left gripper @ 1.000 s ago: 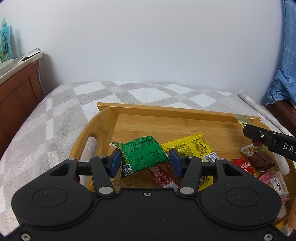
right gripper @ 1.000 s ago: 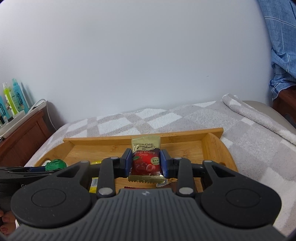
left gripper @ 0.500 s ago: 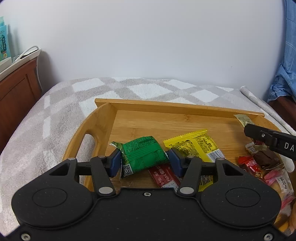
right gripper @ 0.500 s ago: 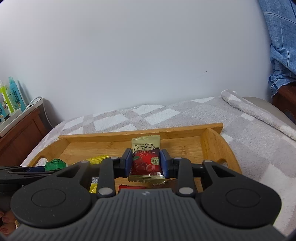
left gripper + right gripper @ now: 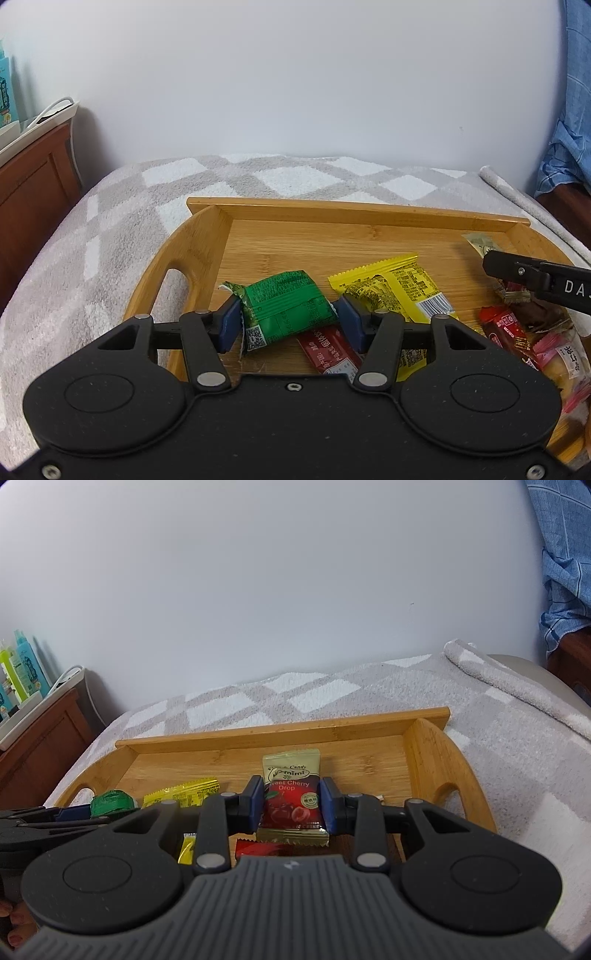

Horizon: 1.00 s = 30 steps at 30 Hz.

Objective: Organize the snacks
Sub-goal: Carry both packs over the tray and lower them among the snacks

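Observation:
In the left wrist view my left gripper [image 5: 290, 325] is shut on a green snack packet [image 5: 284, 306], its blue pads pressing both ends, over the left part of a wooden tray [image 5: 332, 214]. A yellow packet [image 5: 395, 291] and a red packet [image 5: 328, 350] lie just beyond and beneath it. In the right wrist view my right gripper [image 5: 292, 806] is shut on an upright cherry drop candy packet [image 5: 291, 797] over the tray [image 5: 280, 731]. The green packet [image 5: 110, 801] and the left gripper [image 5: 37, 819] show at that view's left edge.
Several more wrapped snacks [image 5: 517, 332] are heaped at the tray's right end. The tray sits on a grey-and-white checked blanket [image 5: 110, 221]. A wooden cabinet [image 5: 29, 192] stands to the left, blue cloth [image 5: 561, 572] hangs at the right, and a white wall is behind.

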Each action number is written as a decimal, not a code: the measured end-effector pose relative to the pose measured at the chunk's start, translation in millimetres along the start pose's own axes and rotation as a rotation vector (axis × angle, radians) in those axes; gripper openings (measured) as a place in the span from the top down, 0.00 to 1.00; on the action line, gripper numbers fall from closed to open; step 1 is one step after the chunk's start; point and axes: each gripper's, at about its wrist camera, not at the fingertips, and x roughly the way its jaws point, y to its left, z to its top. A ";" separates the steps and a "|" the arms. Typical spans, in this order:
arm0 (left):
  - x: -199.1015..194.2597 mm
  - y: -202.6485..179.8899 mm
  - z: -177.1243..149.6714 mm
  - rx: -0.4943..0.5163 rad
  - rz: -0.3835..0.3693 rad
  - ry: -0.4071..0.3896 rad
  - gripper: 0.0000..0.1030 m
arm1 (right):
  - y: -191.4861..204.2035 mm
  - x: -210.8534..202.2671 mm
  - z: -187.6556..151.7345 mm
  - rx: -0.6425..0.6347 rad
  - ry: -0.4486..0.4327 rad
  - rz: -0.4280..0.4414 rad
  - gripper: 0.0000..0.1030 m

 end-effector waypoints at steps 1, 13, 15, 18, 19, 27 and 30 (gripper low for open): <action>0.2 0.0 0.0 0.001 0.000 0.000 0.48 | -0.1 0.4 0.3 0.001 0.004 0.001 0.64; 2.0 -0.3 -0.9 0.004 0.004 0.001 0.47 | -0.7 3.9 1.8 0.012 0.028 -0.001 0.63; 2.1 -0.1 -1.0 0.002 0.005 0.002 0.47 | -0.5 5.2 2.3 0.012 0.035 -0.002 0.62; 2.7 -0.7 -0.4 0.000 0.012 0.007 0.46 | 0.8 7.4 2.9 0.006 0.048 -0.008 0.61; 2.7 -0.7 -0.1 -0.002 0.014 0.009 0.46 | 1.9 8.3 3.4 0.000 0.053 -0.011 0.61; 2.0 -2.6 1.3 -0.010 0.032 0.024 0.43 | 1.3 5.9 2.8 -0.002 0.043 0.008 0.57; 0.0 -4.5 2.0 -0.013 0.046 0.025 0.40 | 0.4 4.0 3.9 0.002 0.033 0.023 0.56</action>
